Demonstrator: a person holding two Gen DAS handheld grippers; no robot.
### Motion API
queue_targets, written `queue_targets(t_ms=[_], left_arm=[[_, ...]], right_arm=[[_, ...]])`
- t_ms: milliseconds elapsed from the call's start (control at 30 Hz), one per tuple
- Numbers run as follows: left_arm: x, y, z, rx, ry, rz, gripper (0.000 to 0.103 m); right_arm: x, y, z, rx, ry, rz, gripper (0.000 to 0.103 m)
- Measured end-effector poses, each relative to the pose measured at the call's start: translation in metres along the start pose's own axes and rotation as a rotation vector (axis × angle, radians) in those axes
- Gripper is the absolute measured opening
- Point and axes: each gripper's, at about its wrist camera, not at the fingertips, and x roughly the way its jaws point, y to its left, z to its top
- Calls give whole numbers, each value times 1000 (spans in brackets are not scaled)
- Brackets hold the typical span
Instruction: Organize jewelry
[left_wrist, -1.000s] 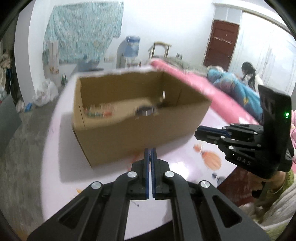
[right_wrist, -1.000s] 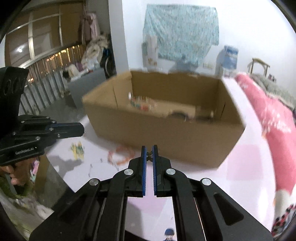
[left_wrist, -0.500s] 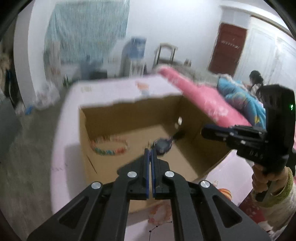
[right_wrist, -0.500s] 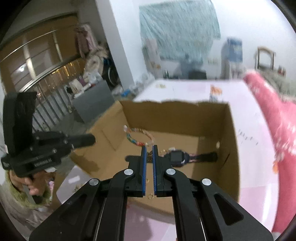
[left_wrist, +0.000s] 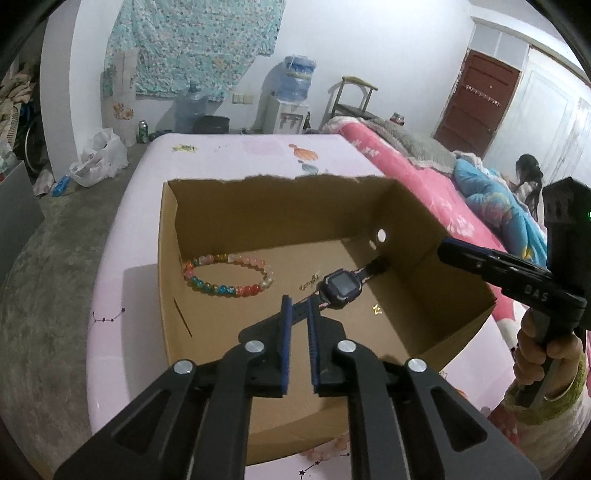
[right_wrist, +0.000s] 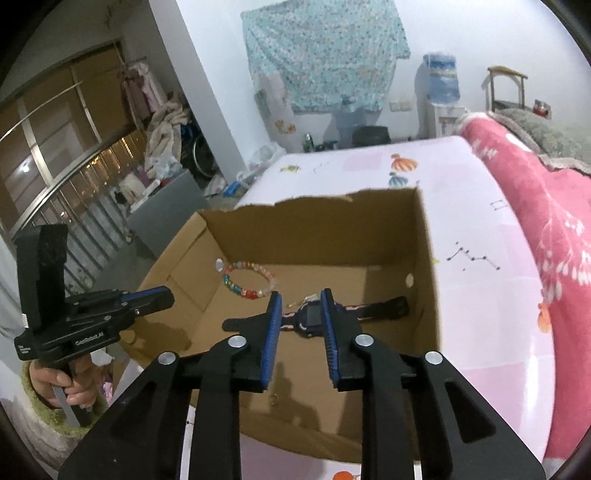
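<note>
I hold both grippers over an open cardboard box (left_wrist: 207, 332) that stands on a table (left_wrist: 236, 155) covered in pale pink cloth. My left gripper (left_wrist: 298, 314) points down into the box; its jaws have just been opening and now stand a narrow gap apart, with nothing pressed between the blue pads. Seen through that gap is only the near strap end of the watch lying on the box floor below. My right gripper (right_wrist: 301, 314) also points down into the box; its jaws have just been opening and stand wider than the left pair, gripping nothing. The watch (right_wrist: 314, 314) shows between them in the right view, but it lies on the box floor, not in my hold. The watch is dark with a square face, its strap stretched toward the right wall of the box. A bracelet of coloured beads (left_wrist: 227, 275) lies flat on the floor near the left wall, apart from the watch. Small gold pieces (left_wrist: 308, 285) lie just beside the watch; a further gold piece (left_wrist: 376, 308) lies on the near side of it. A pink quilt (right_wrist: 546, 206) borders the table on the right.
</note>
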Motion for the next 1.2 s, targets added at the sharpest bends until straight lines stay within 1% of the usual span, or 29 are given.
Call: queue_targets(t_ms=[67,200,233,267,300,333,400,467,500,567,600,633,700,767,800,933,1000,1033,1133,1200], left_arm=[[-2,1,1,-2,-10,-8,19],[-9,1,2,-13,-20,-8,21],[-12,0,1,-13,-26,-9,22],[-15,-1,1,-11,-31,-8,25],[-20,-2,0,-9,-41,-5,30],[-24,-3,0,-6,-50,-4,33],[-34,-7,-4,5,-69,4,39],[-46,-13,-11,23,-82,18,51],[-54,-16,-17,36,-90,26,59],[-64,-21,-25,54,-96,34,68],[-70,-24,-33,63,-96,41,74],[-74,-25,-39,67,-92,44,76],[-79,-27,-53,67,-70,37,85],[-77,-29,-65,65,-32,42,89],[-73,-31,-75,67,5,53,91],[-52,-38,-107,94,100,101,94],[-36,-39,-121,89,149,120,94],[-29,-40,-127,85,166,129,94],[-6,-38,-142,60,229,148,94],[2,-36,-148,46,252,159,94]], right_arm=[[-7,-2,0,2,-20,-3,28],[-23,-4,0,13,-49,-12,34],[-26,-4,1,14,-56,-14,40],[-33,-4,2,13,-72,-20,50],[-40,-4,1,11,-86,-24,54],[-49,-5,1,7,-110,-30,59],[-66,-7,-2,6,-141,-42,65],[-84,-11,-6,11,-174,-62,74],[-94,-14,-10,15,-189,-75,75],[-110,-19,-19,29,-208,-106,82],[-115,-21,-24,35,-208,-126,84],[-119,-23,-30,40,-203,-149,86],[-122,-28,-48,61,-176,-198,89],[-116,-31,-66,87,-125,-222,91],[-109,-32,-78,100,-85,-233,92],[-76,-31,-115,135,69,-273,93],[-55,-27,-135,129,163,-300,93],[-46,-24,-142,124,196,-305,92],[-27,-19,-154,120,251,-314,93],[-19,-16,-160,112,277,-338,93]])
